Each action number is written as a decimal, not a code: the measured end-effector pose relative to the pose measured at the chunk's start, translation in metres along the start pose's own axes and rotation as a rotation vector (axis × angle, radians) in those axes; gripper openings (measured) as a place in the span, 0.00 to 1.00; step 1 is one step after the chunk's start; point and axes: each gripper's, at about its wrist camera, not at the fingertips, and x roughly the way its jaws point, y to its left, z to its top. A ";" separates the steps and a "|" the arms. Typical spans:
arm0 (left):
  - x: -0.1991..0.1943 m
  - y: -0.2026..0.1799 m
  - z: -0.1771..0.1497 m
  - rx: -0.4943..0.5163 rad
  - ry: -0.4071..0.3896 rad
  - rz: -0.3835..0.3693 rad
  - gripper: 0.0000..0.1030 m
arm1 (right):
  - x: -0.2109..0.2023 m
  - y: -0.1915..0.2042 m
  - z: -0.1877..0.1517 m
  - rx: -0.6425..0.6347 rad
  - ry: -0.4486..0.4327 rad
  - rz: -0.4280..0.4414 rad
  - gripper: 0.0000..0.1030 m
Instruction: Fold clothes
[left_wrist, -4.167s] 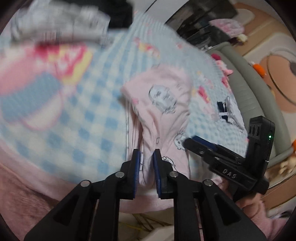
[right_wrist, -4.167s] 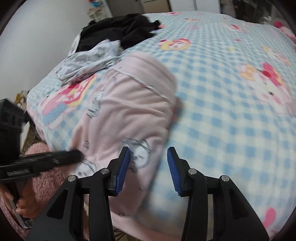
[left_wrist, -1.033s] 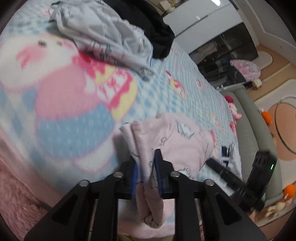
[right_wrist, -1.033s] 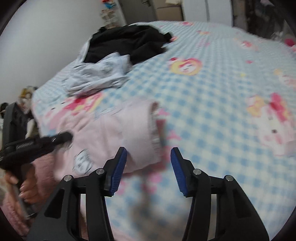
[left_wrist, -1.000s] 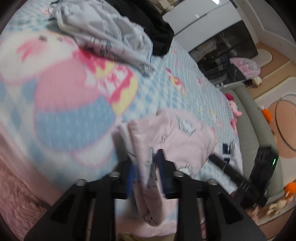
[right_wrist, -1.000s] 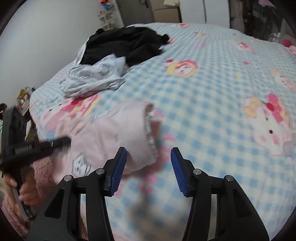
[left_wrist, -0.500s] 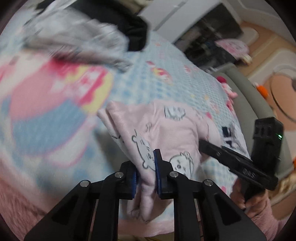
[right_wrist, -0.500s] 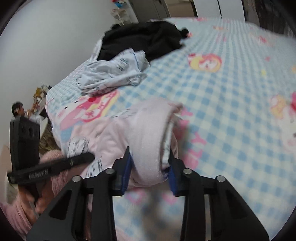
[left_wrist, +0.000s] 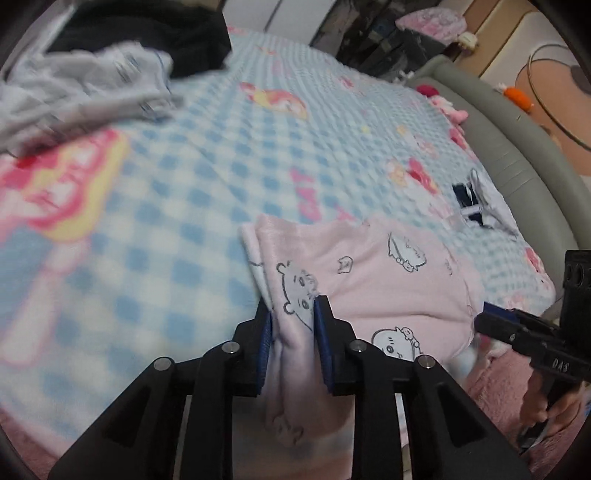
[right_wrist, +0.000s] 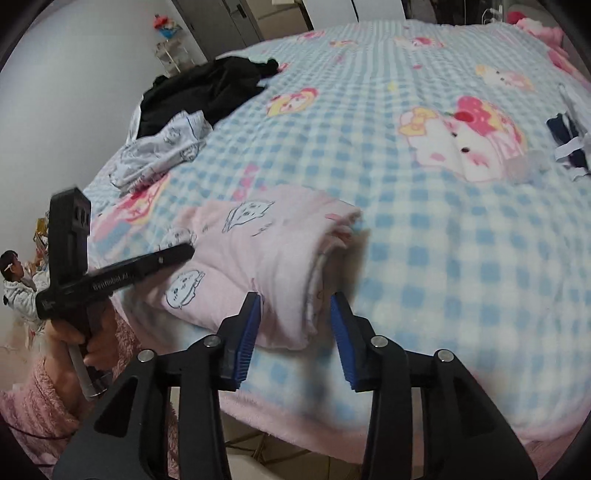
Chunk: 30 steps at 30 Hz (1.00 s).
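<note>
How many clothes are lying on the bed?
4. The pink pajama piece lies at the near edge, the grey printed garment and the black garment sit together at the far left, and a navy-and-white item lies far right. More may be hidden.

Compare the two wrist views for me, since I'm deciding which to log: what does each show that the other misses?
Only the left wrist view shows the left tongs pinching the pink garment and the grey bed frame. Only the right wrist view shows the right tongs open around the garment's folded end and a white wall. Both show the checked blanket, grey garment and black garment.
</note>
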 end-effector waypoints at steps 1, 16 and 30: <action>-0.012 0.001 0.002 0.007 -0.046 0.021 0.26 | -0.002 0.000 0.000 0.001 -0.009 0.000 0.39; 0.019 -0.017 0.002 0.132 0.002 0.041 0.14 | 0.036 0.024 0.005 -0.082 -0.009 -0.140 0.47; -0.030 -0.014 -0.022 0.089 -0.069 -0.091 0.32 | 0.004 0.024 0.003 -0.032 -0.035 -0.031 0.52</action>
